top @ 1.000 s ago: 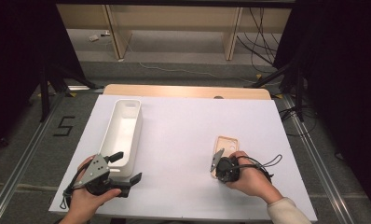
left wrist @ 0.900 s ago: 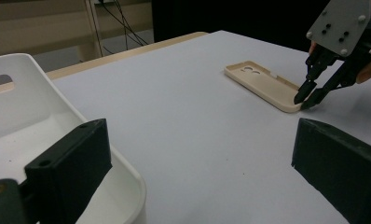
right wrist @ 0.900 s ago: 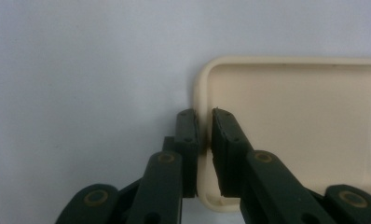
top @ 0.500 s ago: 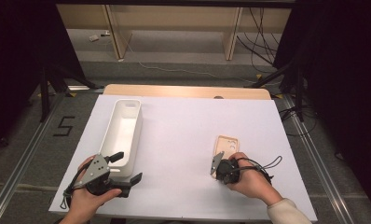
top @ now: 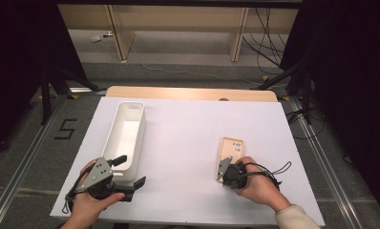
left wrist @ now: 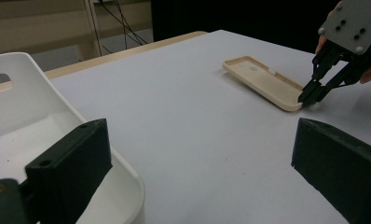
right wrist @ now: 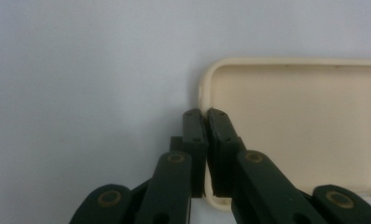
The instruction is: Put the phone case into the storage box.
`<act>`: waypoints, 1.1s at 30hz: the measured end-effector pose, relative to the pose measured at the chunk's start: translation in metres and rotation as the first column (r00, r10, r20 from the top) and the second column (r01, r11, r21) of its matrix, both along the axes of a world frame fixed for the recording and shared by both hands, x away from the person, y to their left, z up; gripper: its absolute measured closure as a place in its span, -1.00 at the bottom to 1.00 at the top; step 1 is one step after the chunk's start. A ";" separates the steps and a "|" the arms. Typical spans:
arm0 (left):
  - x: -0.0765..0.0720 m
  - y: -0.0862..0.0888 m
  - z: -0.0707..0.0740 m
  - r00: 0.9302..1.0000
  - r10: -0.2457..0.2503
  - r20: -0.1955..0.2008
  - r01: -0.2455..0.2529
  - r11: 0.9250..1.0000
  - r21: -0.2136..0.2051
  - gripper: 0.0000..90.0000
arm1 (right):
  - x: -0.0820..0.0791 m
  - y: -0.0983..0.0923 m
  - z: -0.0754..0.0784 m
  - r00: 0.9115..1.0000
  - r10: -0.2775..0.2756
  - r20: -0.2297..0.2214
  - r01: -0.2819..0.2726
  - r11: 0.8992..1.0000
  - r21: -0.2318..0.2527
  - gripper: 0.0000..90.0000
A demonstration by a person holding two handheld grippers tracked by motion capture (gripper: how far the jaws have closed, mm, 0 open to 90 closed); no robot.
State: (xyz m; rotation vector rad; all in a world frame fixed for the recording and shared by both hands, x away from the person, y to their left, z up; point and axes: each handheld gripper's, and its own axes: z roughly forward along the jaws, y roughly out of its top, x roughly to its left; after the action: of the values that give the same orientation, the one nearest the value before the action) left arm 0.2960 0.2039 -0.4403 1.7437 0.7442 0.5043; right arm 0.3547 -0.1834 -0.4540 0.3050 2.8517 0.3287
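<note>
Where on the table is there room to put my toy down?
Biggest bare patch: the white table top between the white bin and the beige phone case. The far strip behind both is bare too. It's crowded at the near corners, around the left tool and right tool.

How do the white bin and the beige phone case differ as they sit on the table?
The white bin is long, deep and high-walled; the phone case is small, flat and shallow. The bin lies untouched beside the open left gripper; the right gripper is shut on the case's rim. Both lie open side up, with nothing inside.
</note>
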 end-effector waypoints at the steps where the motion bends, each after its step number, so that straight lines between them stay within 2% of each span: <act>1: 0.000 0.000 0.000 1.000 -0.001 -0.002 0.001 1.000 -0.001 -0.91 | 0.000 -0.001 0.002 1.000 0.003 0.003 -0.003 1.000 0.007 0.95; 12: 0.000 0.000 0.000 1.000 0.003 -0.001 -0.003 1.000 -0.002 -0.91 | -0.004 -0.006 0.010 0.998 0.000 0.055 -0.005 0.996 0.084 0.96; 28: 0.001 -0.002 0.000 1.000 -0.005 0.000 0.005 1.000 -0.009 -0.91 | -0.008 -0.001 0.018 0.992 0.023 0.122 -0.040 0.990 0.137 0.96; 33: 0.001 -0.003 0.000 1.000 -0.003 -0.001 0.003 1.000 -0.002 -0.90 | -0.010 0.003 0.018 0.991 0.037 0.127 -0.056 0.986 0.154 0.96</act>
State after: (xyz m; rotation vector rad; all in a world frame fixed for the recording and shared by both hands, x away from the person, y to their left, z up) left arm 0.2970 0.2014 -0.4405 1.7431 0.7418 0.5006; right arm 0.3450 -0.1808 -0.4363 0.2389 2.7196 0.5643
